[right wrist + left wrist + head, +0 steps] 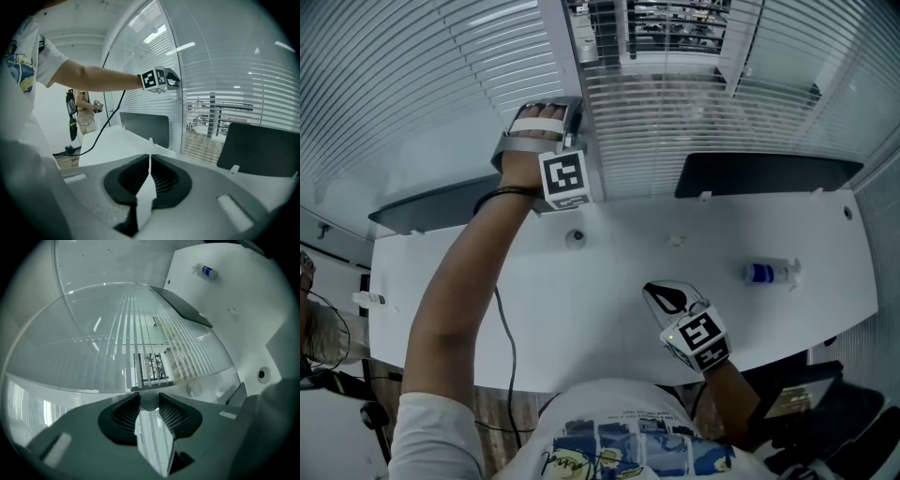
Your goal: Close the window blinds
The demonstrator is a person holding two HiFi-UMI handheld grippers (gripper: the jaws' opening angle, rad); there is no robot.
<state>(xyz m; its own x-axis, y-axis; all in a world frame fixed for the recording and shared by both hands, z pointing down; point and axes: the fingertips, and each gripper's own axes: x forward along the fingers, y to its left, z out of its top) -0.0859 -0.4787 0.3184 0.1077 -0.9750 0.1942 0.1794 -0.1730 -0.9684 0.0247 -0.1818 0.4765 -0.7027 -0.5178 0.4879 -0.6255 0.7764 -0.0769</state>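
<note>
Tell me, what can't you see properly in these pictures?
- The round grey thing between the left gripper's jaws: the left gripper view shows only its end, and in the head view the hand hides it, so what it is stays unclear.
- The bottle label: too small to read in the head view.
- Outside the window: the blinds cover most of it.

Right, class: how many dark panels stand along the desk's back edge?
2 panels: one at the back left of the desk, one at its back right, below the blinds. None seems hidden.
</note>
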